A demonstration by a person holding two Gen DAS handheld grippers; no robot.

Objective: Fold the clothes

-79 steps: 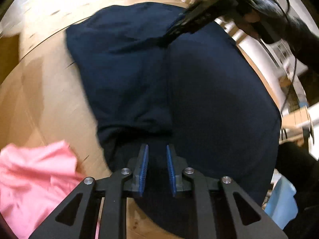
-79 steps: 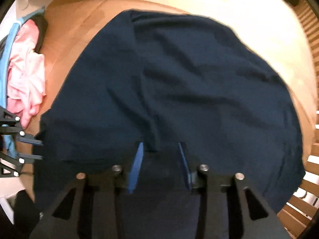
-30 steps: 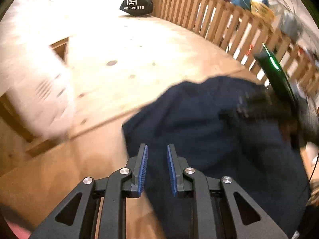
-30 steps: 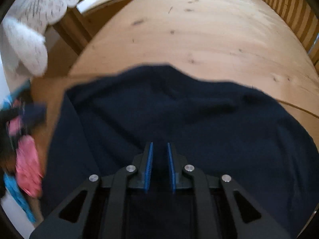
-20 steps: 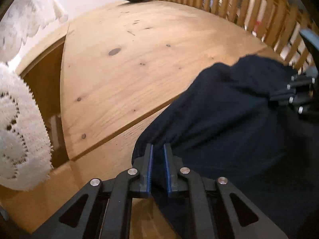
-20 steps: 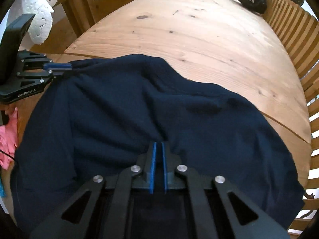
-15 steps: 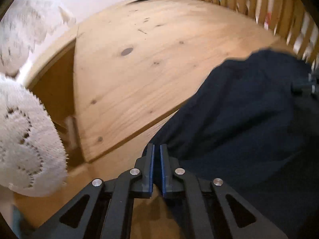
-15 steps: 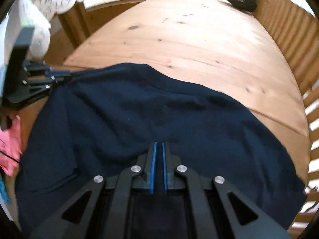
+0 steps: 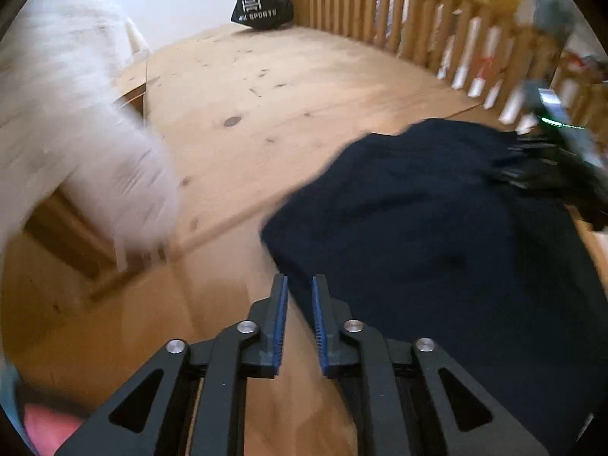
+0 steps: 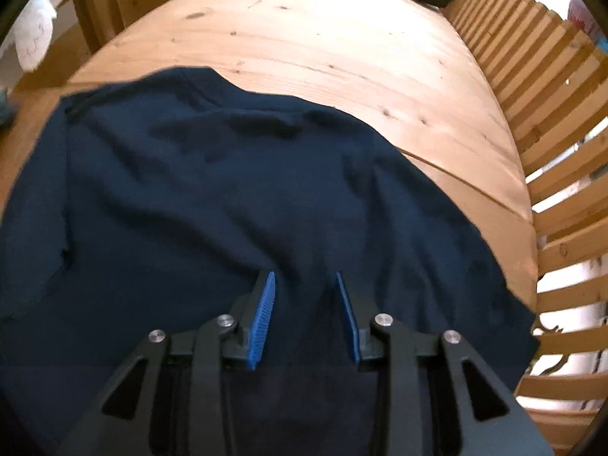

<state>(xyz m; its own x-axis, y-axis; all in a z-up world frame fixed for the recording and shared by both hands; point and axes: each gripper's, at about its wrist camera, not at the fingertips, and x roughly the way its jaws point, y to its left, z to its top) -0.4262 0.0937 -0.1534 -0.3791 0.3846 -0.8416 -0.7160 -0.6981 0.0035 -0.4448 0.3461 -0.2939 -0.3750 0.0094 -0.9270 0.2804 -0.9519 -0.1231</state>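
A navy shirt (image 10: 235, 205) lies spread across the near half of your wooden counter (image 10: 342, 38), its collar edge toward the far side and its body running back under your right gripper (image 10: 304, 285). That right gripper hangs over the middle of the cloth with its blue pads well apart and nothing between them. From this view the shirt reaches almost to the counter's right edge, beside a slatted wooden railing (image 10: 551, 121) that curves along that side.

In the left wrist view, your left gripper (image 9: 299, 292) sits at the shirt's (image 9: 437, 228) left edge, its blue pads a narrow gap apart, with bare counter (image 9: 285, 95) showing through the gap. The fabric's edge runs just right of the right-hand pad; whether it touches is not clear. The cloth bunches into a low mound toward the right, where the right gripper (image 9: 532, 167) appears as a dark, blurred shape over the far right part of the shirt.

A black drawstring bag (image 9: 264, 3) printed "SPORTS" rests at the counter's far end, near the railing (image 9: 437, 26). White lace fabric (image 9: 68, 144), blurred, hangs at the left, off the counter's edge. A scrap of pink cloth (image 9: 45, 429) shows at the near left corner of the left view. Wrinkles cross the shirt's middle in the right wrist view.
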